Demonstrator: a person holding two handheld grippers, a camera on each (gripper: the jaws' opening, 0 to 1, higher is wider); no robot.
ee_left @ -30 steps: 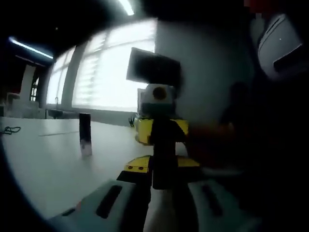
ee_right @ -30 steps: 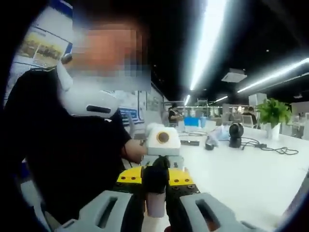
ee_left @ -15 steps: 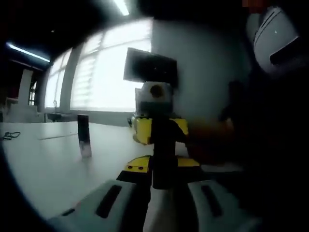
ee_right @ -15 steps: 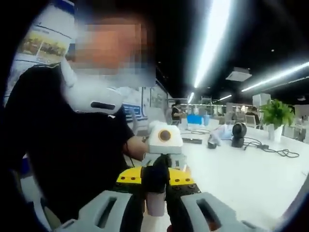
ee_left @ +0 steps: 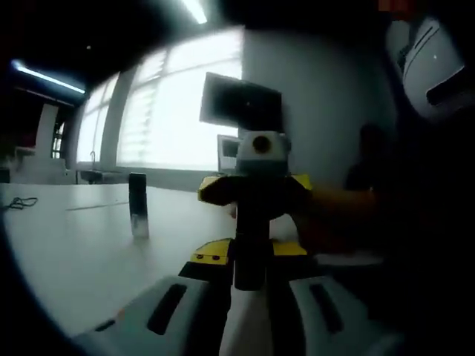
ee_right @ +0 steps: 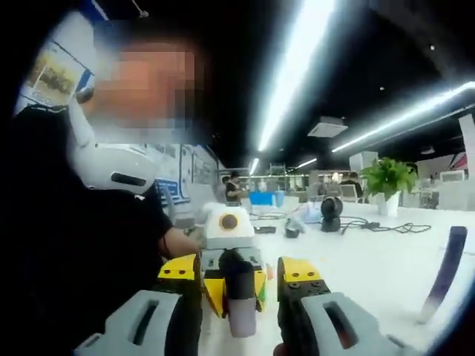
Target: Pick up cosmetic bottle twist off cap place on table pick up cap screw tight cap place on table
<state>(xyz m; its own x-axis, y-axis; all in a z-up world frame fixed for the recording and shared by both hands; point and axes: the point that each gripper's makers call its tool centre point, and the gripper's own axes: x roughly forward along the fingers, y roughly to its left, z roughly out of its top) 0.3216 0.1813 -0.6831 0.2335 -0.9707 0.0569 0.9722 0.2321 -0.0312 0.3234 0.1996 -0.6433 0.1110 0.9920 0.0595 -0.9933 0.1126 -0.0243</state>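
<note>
White table (ee_left: 74,252) runs back toward bright windows (ee_left: 167,111), with a dark tube (ee_left: 138,205) standing upright on it, well apart from the grippers. Left gripper (ee_left: 249,278) holds the bottle (ee_left: 249,256) between narrow jaws. Right gripper (ee_right: 239,293) has its jaws spread apart beside the bottle's cap end (ee_right: 239,285), not clamping it. A plant (ee_right: 386,178) stands far off.

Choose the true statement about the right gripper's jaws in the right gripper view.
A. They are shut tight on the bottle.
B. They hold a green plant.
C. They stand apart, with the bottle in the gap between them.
C: the right gripper has its yellow-tipped jaws spread, with a gap on each side of the bottle, which the left gripper holds.
</note>
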